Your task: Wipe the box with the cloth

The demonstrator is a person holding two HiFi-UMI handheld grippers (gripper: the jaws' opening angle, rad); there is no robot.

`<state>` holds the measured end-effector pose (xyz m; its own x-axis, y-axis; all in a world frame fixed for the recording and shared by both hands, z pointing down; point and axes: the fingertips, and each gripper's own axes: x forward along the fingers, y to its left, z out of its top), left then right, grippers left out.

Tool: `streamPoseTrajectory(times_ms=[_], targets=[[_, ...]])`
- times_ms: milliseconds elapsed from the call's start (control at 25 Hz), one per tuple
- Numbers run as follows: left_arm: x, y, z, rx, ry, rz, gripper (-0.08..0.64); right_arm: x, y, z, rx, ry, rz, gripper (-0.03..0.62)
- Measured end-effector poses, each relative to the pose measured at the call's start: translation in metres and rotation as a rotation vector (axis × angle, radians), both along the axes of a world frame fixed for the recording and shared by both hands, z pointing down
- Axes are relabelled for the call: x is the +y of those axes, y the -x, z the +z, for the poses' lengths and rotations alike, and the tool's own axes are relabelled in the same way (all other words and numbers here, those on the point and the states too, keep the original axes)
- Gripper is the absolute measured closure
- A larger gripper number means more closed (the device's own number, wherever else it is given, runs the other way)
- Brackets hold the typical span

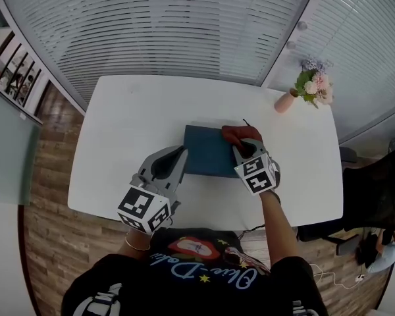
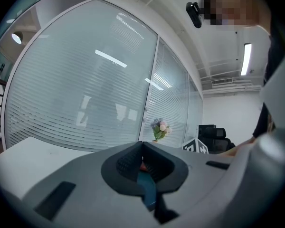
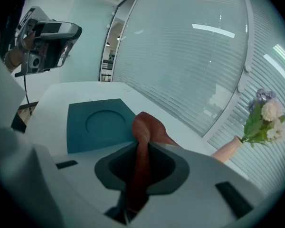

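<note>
Pin the teal box (image 1: 209,151), lying mid-way on the bench (image 1: 131,124), with the left gripper (image 1: 179,155), jaws closed on its left edge. Sweep the rust-red cloth (image 1: 240,134), clamped by the right gripper (image 1: 245,149) at the box's right end, leftward across its top, pressing flat, strokes overlapping.

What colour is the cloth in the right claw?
Reddish-brown cloth, clearest in the right gripper view.

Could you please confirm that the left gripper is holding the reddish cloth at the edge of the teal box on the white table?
Not quite: it is the right gripper that holds the reddish cloth at the edge of the teal box on the white table. The right gripper view shows the cloth pinched between its jaws.
</note>
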<state>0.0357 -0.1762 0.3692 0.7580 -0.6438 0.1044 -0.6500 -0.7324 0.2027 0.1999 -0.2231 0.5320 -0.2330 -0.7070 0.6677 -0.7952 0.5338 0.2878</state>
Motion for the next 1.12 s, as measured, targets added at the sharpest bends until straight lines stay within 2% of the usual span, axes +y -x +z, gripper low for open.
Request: streamPoseTrajectory(times_ms=[160, 320, 440, 680, 880, 1000, 1120], targets=[[0.002, -0.009, 0.0, -0.003, -0.002, 0.012, 0.557, 0.007, -0.028, -0.001, -0.062, -0.009, 0.078, 0.535], [0.004, -0.019, -0.003, -0.003, -0.014, 0.016, 0.557, 0.011, -0.041, -0.002, -0.077, -0.019, 0.109, 0.535], [0.006, -0.024, -0.004, -0.006, -0.016, 0.012, 0.557, 0.013, -0.053, -0.002, -0.133, -0.019, 0.154, 0.535], [0.011, -0.018, -0.005, -0.018, -0.017, -0.015, 0.557, 0.012, -0.058, -0.004, -0.207, -0.026, 0.188, 0.534], [0.012, -0.005, -0.006, -0.021, -0.021, -0.058, 0.557, 0.014, -0.087, 0.0, -0.355, -0.012, 0.341, 0.534], [0.014, 0.002, -0.006, -0.023, -0.023, -0.078, 0.557, 0.016, -0.092, 0.0, -0.391, -0.008, 0.358, 0.534], [0.016, 0.006, -0.007, -0.026, -0.025, -0.087, 0.557, 0.013, -0.089, -0.012, -0.416, -0.043, 0.37, 0.534]])
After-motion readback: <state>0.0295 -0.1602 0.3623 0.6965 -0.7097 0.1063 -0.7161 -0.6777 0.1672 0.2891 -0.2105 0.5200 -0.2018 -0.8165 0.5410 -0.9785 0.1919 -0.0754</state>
